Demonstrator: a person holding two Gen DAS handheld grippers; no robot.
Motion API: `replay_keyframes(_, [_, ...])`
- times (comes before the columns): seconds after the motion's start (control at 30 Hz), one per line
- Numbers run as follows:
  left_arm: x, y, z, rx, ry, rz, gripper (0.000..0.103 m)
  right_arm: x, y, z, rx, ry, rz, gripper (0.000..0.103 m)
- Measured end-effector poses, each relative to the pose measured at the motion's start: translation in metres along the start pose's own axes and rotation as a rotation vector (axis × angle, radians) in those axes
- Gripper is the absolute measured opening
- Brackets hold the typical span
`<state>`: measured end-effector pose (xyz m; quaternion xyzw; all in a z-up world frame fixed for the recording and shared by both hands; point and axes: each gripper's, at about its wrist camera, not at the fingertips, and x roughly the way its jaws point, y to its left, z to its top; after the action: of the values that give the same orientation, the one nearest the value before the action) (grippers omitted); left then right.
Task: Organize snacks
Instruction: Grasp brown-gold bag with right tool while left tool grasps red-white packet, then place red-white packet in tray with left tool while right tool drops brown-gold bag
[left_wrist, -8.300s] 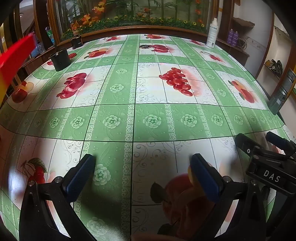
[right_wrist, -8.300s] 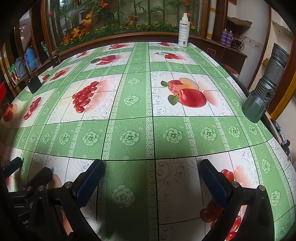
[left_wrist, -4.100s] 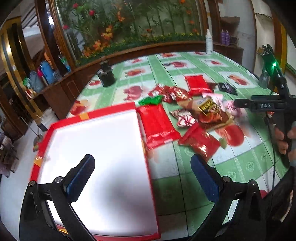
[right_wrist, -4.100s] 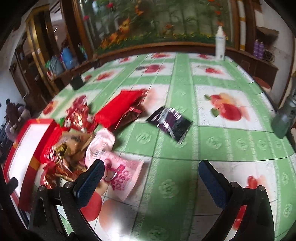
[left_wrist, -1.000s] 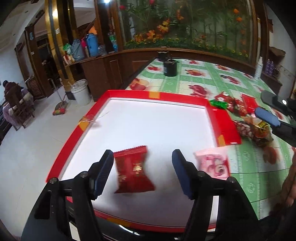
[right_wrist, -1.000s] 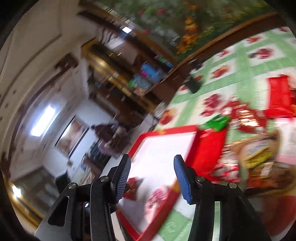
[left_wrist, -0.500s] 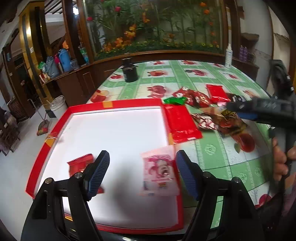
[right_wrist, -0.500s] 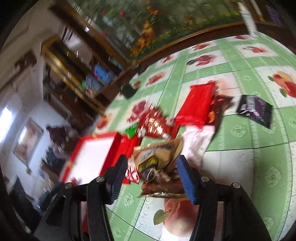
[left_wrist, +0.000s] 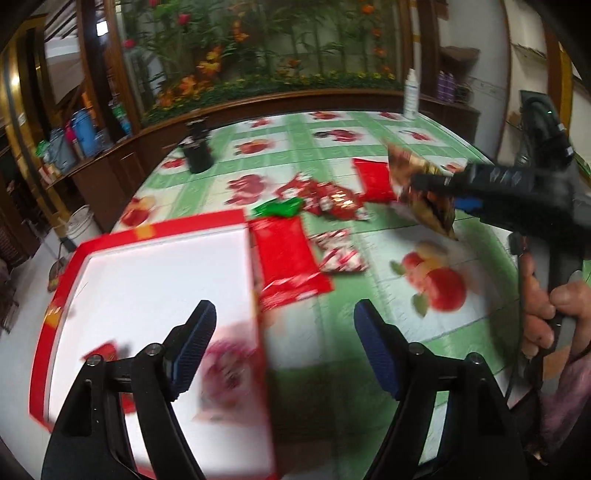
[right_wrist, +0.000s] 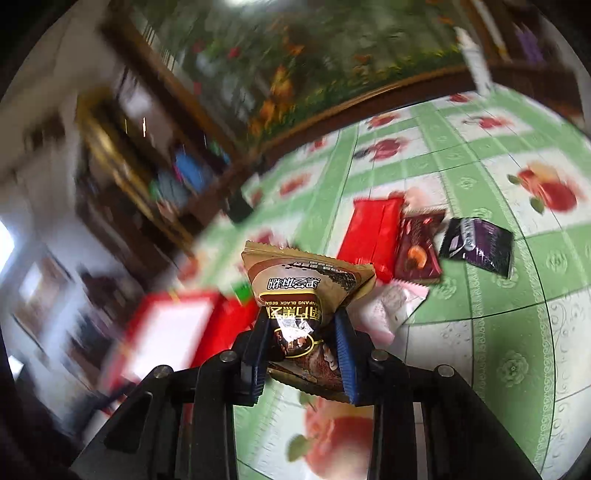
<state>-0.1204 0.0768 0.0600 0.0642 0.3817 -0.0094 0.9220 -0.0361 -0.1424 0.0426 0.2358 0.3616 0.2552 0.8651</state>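
Note:
A red-rimmed white tray (left_wrist: 159, 229) lies at the left with a pink packet (left_wrist: 229, 373) and a small red packet (left_wrist: 103, 350) inside. My left gripper (left_wrist: 284, 332) hovers over the tray's right rim; its jaws are opening and nothing is between them. My right gripper (right_wrist: 301, 332) is closing, and its blue pads press on a gold-brown sesame packet (right_wrist: 306, 291). In the left wrist view the gold-brown packet (left_wrist: 421, 192) hangs lifted above the table in the right gripper (left_wrist: 439, 194). A long red packet (left_wrist: 284, 254), a red-white packet (left_wrist: 338, 251) and a green packet (left_wrist: 277, 208) lie beside the tray.
On the green fruit-print cloth lie a red packet (right_wrist: 373, 232), a dark red packet (right_wrist: 417, 251), a black-purple packet (right_wrist: 476, 243) and a pale pink packet (right_wrist: 391, 310). A black pot (left_wrist: 197, 155) and a white bottle (left_wrist: 410, 96) stand at the far edge. A person's hand (left_wrist: 546, 306) grips the right handle.
My right gripper has closed on the gold-brown packet and lifted it off the pile. My left gripper has swung right from the tray's middle to its right rim and opened wider.

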Motion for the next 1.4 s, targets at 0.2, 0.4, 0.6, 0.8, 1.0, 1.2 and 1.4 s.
replay_keyframes(0.2, [0.041,-0.028,0.034,0.021,0.065,-0.043,0.078,-0.016,-0.039,0.014,0.247,-0.068,0.125,0.033])
replay_keyframes(0.4, [0.076,-0.034,0.041,-0.024,0.153,-0.085,0.078,-0.013,-0.042,0.017,0.270,-0.051,0.150,0.033])
replay_keyframes(0.6, [0.085,-0.031,0.041,-0.044,0.153,-0.088,0.031,-0.011,-0.039,0.015,0.256,-0.028,0.168,0.033])
replay_keyframes(0.8, [0.082,-0.031,0.036,-0.052,0.147,-0.114,0.026,-0.006,-0.033,0.014,0.218,-0.011,0.169,0.033])
replay_keyframes(1.0, [0.052,-0.031,0.028,-0.042,0.095,-0.127,0.026,0.001,-0.017,0.011,0.139,0.017,0.160,0.033])
replay_keyframes(1.2, [0.005,-0.006,0.014,-0.065,0.014,-0.109,0.026,0.006,-0.006,0.005,0.076,0.040,0.131,0.033])
replay_keyframes(1.4, [-0.028,0.041,-0.007,-0.123,-0.027,-0.012,0.026,0.008,0.000,0.001,0.039,0.050,0.109,0.033])
